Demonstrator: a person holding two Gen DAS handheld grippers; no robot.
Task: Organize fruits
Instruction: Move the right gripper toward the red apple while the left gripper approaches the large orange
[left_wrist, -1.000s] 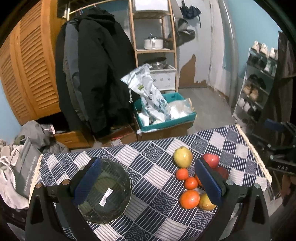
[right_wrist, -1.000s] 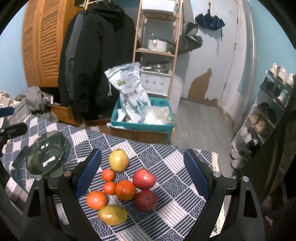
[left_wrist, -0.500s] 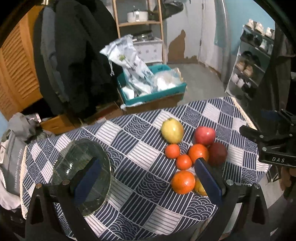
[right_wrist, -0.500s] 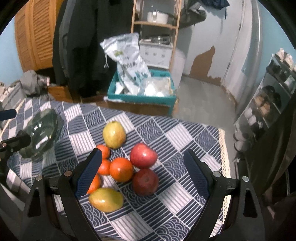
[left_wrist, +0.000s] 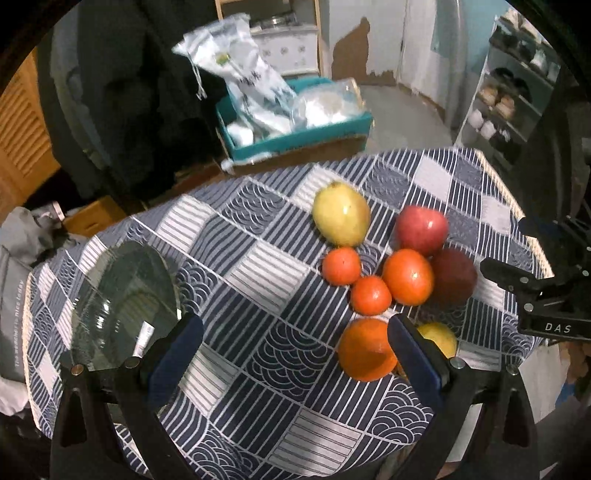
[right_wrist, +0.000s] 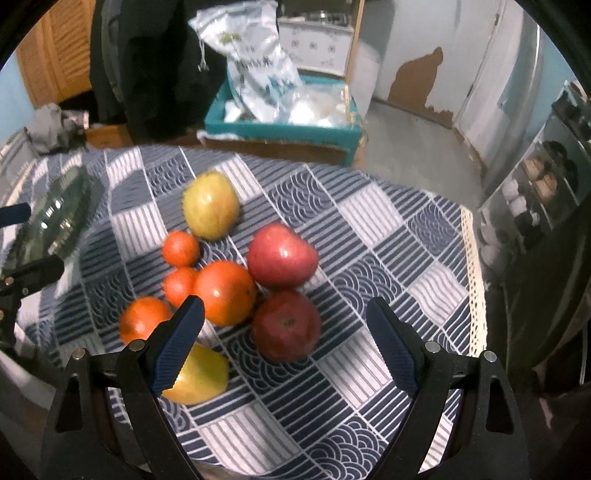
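Broadly, the table (left_wrist: 258, 266) comes first: round-edged, under a navy-and-white patchwork cloth, everything of the task sitting on it.

Glass bowl (left_wrist: 125, 306) at the table's left side, empty as far as the reflections allow, a small label stuck to it. Well apart from the fruit.

Fruit pile on the right half, eight pieces bunched close. Largest down:
- yellow-green mango (right_wrist: 210, 205) at the far edge of the group
- pink-red apple (right_wrist: 282, 254), and just in front of it a dark red apple (right_wrist: 287, 325)
- big orange (right_wrist: 225, 291) in the middle, touching both apples
- second orange (left_wrist: 364, 349) nearer the left gripper
- yellow mango (right_wrist: 199, 376), partly hidden behind a finger
- two small tangerines (left_wrist: 341, 266), one beside the other

Left gripper (left_wrist: 293, 354): fingers wide apart, nothing between them, hanging over bare cloth between bowl and pile.
Right gripper (right_wrist: 284, 343): fingers wide too, empty, the dark red apple sitting in the gap between them but not touched.

Step, as judged: the opening approach. No fruit in the bowl yet, nothing lifted.

Next move likely calls for the right gripper to drop lower around the dark red apple and close gently. Round and smooth, so it needs a centred grip. Neighbours touch it; a careless finger would nudge the big orange.
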